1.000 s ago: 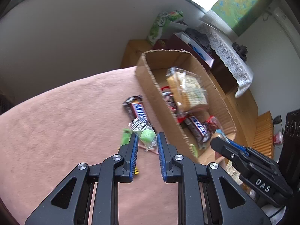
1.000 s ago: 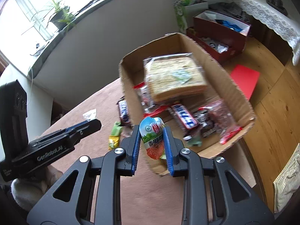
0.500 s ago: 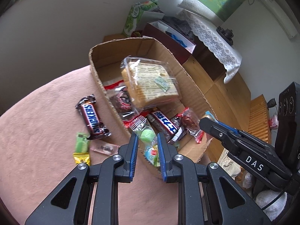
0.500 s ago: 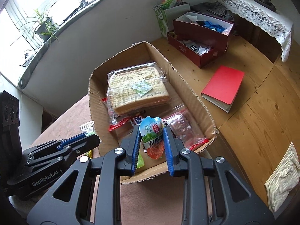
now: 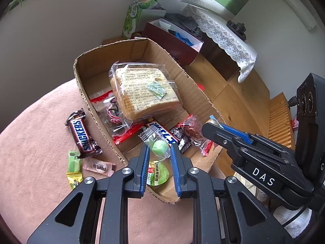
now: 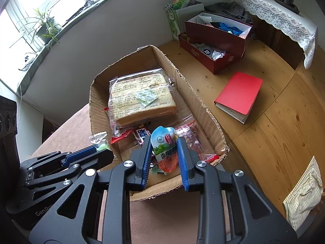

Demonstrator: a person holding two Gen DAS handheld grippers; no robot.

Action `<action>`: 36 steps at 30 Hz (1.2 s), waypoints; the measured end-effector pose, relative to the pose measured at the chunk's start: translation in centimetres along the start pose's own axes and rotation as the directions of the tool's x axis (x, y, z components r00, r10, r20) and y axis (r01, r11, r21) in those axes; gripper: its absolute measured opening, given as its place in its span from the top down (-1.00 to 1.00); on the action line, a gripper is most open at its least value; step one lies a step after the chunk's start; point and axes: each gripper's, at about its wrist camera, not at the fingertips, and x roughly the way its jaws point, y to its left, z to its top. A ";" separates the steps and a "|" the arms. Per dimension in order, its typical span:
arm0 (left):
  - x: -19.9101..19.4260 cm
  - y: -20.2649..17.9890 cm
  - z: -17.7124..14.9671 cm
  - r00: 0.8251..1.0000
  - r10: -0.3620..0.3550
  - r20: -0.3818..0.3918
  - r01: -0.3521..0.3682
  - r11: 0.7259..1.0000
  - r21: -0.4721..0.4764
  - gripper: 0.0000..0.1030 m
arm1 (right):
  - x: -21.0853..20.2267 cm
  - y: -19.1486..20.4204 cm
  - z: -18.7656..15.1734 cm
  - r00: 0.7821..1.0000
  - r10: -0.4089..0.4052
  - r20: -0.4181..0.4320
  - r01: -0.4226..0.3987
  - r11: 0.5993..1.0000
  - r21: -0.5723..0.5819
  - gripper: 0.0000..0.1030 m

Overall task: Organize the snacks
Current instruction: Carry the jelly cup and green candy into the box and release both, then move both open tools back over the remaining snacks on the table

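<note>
Pink, soft cloth covers the table [image 5: 36, 183] beneath me, and pale wooden boards [image 6: 274, 142] lie beyond it. On the cloth stands the open brown cardboard box [image 5: 95, 109] with torn edges, reaching out over the wood. Biggest inside it is a loaf of sliced bread in a clear plastic bag [image 5: 144, 91], lying flat toward the far end. On the wood to the right of the box lies a closed red notebook [image 6: 239, 95], well apart from the box.

My right tongs [image 6: 164, 152] are closed on a small sealed cup with a blue, white and orange printed lid [image 6: 165, 148], held over the near end of the box. My left tongs [image 5: 159, 152] are clamped tight on a round green sweet in a clear crinkled wrapper [image 5: 158, 145], also over the near end of the box, just above a green-lidded cup [image 5: 158, 172] lying on the box floor.

A blue chocolate bar [image 5: 162, 132] and clear packets with red edges [image 5: 121, 134] lie in the box under and beside the bread. Outside, left of the box on the cloth, lie a brown Snickers bar [image 5: 82, 135], then a pink wrapped sweet [image 5: 98, 166] and a green and yellow wrapped sweet [image 5: 74, 168], close together.
</note>
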 end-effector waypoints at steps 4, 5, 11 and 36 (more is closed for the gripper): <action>-0.1 -0.1 -0.1 1.000 0.009 0.001 -0.009 1.000 0.003 0.47 | -0.1 -0.1 0.1 1.000 -0.019 0.006 0.019 1.000 0.009 0.29; -0.1 -0.2 0.0 1.000 0.013 0.002 -0.013 1.000 0.002 0.44 | -0.1 -0.2 0.1 1.000 -0.026 0.008 0.026 1.000 0.013 0.08; -0.3 0.2 -0.1 1.000 0.025 -0.004 -0.025 1.000 -0.005 0.41 | -0.5 0.0 0.1 0.999 -0.047 0.019 0.047 0.999 0.006 -0.15; -5.4 11.8 -3.0 0.990 0.134 0.032 -0.125 0.972 -0.201 0.41 | -2.0 2.3 -4.3 0.999 0.045 -0.024 -0.045 0.999 0.003 -0.17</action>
